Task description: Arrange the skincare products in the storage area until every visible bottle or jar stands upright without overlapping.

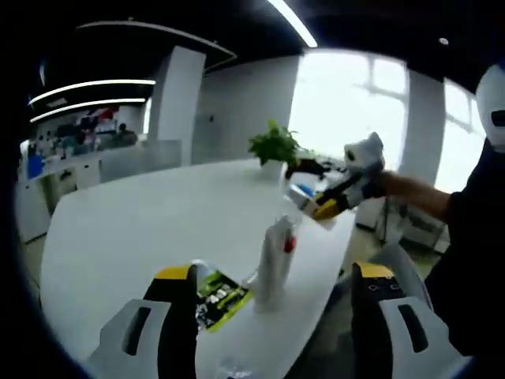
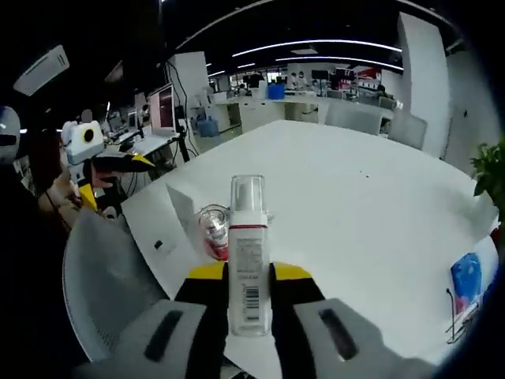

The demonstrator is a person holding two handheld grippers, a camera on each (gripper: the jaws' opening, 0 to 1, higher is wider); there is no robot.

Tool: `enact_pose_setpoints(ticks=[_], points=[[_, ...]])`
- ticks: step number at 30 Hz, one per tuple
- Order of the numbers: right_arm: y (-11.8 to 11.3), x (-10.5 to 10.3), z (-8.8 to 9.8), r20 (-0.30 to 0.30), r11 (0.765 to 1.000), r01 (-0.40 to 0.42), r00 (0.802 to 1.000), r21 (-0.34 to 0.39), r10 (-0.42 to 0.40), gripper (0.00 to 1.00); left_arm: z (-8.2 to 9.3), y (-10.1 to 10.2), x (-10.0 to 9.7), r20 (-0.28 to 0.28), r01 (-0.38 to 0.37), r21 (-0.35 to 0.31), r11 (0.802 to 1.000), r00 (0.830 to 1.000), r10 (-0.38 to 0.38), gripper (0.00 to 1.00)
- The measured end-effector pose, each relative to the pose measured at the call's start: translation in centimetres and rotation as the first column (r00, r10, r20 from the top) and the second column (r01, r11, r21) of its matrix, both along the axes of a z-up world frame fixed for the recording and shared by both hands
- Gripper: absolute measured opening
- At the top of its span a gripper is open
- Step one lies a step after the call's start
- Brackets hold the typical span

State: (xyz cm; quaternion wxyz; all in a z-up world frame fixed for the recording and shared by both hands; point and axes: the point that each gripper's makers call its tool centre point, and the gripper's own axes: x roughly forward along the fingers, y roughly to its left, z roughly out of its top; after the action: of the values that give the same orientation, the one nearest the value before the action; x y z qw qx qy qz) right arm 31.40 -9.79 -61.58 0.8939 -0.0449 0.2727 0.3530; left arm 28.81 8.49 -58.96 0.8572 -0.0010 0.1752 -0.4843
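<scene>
My right gripper (image 2: pixel 248 275) is shut on a slim clear bottle (image 2: pixel 248 260) with a white barcode label and a clear cap, held upright above the white table (image 2: pixel 355 197). Beyond it a small clear jar with red inside (image 2: pixel 213 225) stands beside a white tube (image 2: pixel 185 213). In the left gripper view the same white tube (image 1: pixel 274 260) stands upright near the table edge, the red jar (image 1: pixel 290 243) behind it and a green-and-black packet (image 1: pixel 221 296) lying flat to its left. My left gripper (image 1: pixel 274 275) is open, its jaws wide apart in front of them. The right gripper (image 1: pixel 331 201) hovers farther off.
A potted plant (image 1: pixel 274 146) stands at the far side of the table. A blue-labelled packet (image 2: pixel 465 280) lies near the table's right edge. A grey mesh chair (image 2: pixel 102 276) stands by the table edge. The person (image 1: pixel 473 237) is at the right. Desks and monitors fill the background.
</scene>
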Motion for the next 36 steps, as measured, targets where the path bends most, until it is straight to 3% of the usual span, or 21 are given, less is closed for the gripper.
enact_pose_setpoints(ticks=[5,12,15,17,20,25,27,30,33,36], points=[[1.3,-1.7,1.6,0.006,0.986,-0.059,0.998,0.153,0.059,0.19,1.1,-2.0,-1.1,-0.006,0.055,-0.082,0.995,0.998,-0.056,0.66],[4.0,-3.2,1.3,-0.003,0.963,-0.144,0.989,0.227,0.149,0.19,2.6,-3.6,-1.1,0.008,0.066,-0.164,0.984,0.998,-0.066,0.51],[5.4,-3.8,0.9,-0.004,0.953,-0.183,0.982,0.24,0.189,0.19,2.9,-4.7,-1.1,-0.004,0.085,-0.208,0.974,0.996,-0.088,0.46],[6.2,-4.2,0.9,0.0,0.945,-0.212,0.976,0.25,0.219,0.19,2.8,-5.4,-1.1,-0.024,0.092,-0.227,0.97,0.995,-0.1,0.49],[7.6,-4.8,1.2,-0.009,0.922,-0.248,0.965,0.298,0.262,0.19,1.9,-6.2,-0.9,-0.041,0.099,-0.214,0.972,0.993,-0.11,0.5],[9.1,-5.4,1.2,0.007,0.904,-0.32,0.944,0.283,0.331,0.19,1.5,-7.5,-1.4,-0.069,0.15,-0.251,0.956,0.983,-0.173,0.48],[9.8,-6.0,1.3,0.009,0.888,-0.355,0.929,0.294,0.369,0.19,1.5,-7.8,-1.4,-0.066,0.165,-0.262,0.951,0.98,-0.188,0.48],[10.3,-6.4,1.4,0.01,0.879,-0.372,0.922,0.298,0.387,0.19,1.6,-7.9,-1.5,-0.062,0.173,-0.268,0.948,0.979,-0.196,0.45],[10.6,-6.9,1.4,0.007,0.872,-0.383,0.916,0.306,0.401,0.19,2.2,-8.3,-2.0,-0.051,0.201,-0.302,0.932,0.973,-0.226,0.39],[10.9,-7.1,1.5,0.007,0.863,-0.39,0.912,0.321,0.41,0.19,2.2,-8.3,-2.1,-0.045,0.201,-0.298,0.933,0.974,-0.224,0.34]])
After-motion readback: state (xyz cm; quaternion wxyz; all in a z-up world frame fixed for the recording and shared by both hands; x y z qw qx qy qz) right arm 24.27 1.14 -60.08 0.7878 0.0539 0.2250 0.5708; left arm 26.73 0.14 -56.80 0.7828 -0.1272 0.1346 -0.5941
